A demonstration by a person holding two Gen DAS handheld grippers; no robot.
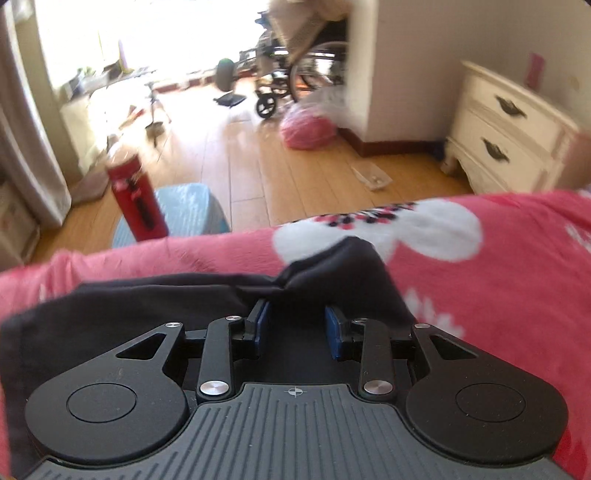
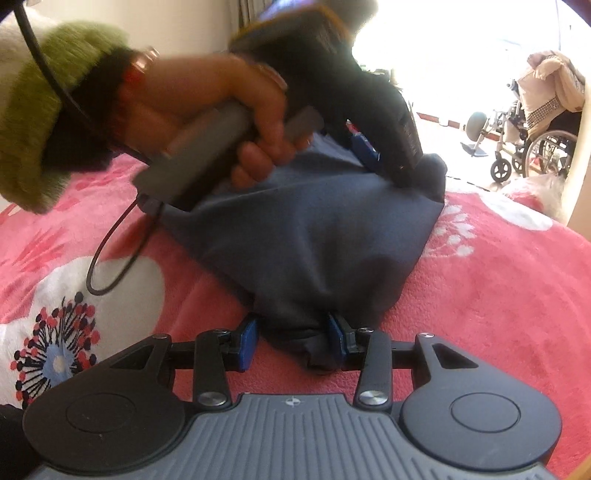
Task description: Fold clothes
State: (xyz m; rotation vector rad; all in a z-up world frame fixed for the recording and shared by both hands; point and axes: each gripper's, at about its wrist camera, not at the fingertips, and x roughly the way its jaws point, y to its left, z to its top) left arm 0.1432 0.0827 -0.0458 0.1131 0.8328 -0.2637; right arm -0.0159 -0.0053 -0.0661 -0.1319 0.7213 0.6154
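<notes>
Two grippers work one dark garment [image 2: 314,236] lying on the pink floral blanket [image 2: 498,280]. On the left, a hand [image 2: 221,107] holds the left gripper [image 1: 297,325], clamped on a raised fold. Nearer, the right gripper [image 2: 291,341] stands released, the cloth's corner loose between its blue pads [image 2: 248,341].

The floor [image 1: 236,162] is of light wooden boards, and strong daylight comes in over it from a large window [image 1: 147,33], which is washed out white. A wheelchair [image 1: 295,74] stands near that window, beside the corner of a pale wall [image 1: 399,74]. To the right of this wall stands a cream dresser [image 1: 509,136] with dark handles. A pink bag [image 1: 308,127] lies on the floor just below the wheelchair. A curtain [image 1: 22,140] hangs at the left.
</notes>
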